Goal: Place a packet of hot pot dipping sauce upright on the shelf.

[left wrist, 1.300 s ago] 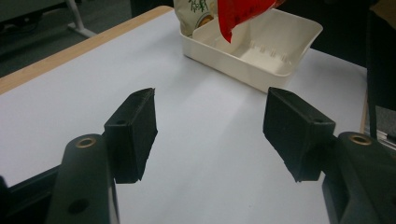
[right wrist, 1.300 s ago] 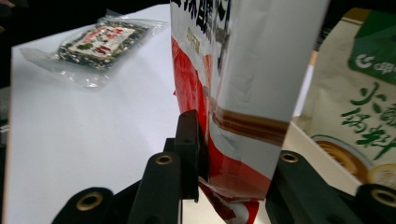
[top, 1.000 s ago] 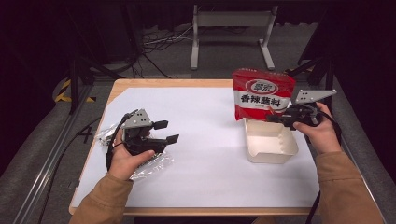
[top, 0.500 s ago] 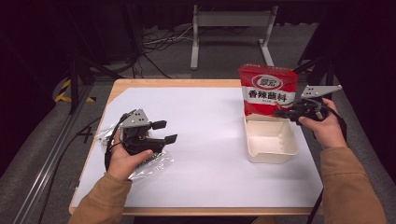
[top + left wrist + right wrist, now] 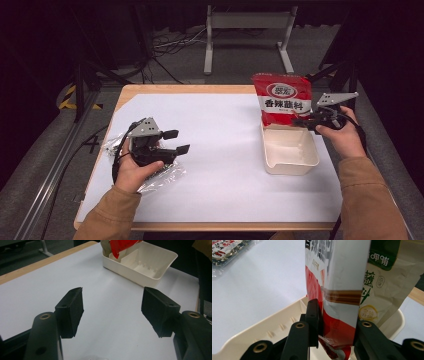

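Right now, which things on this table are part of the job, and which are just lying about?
In use:
- red seasoning packet, clamped by the right gripper
- cream tray beneath it

Lying about:
- clear plastic wrapper under the open left gripper
- metal stand behind the table

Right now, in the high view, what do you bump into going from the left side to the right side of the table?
Crinkly clear wrapper → left gripper → red packet → right gripper, shut on the packet.
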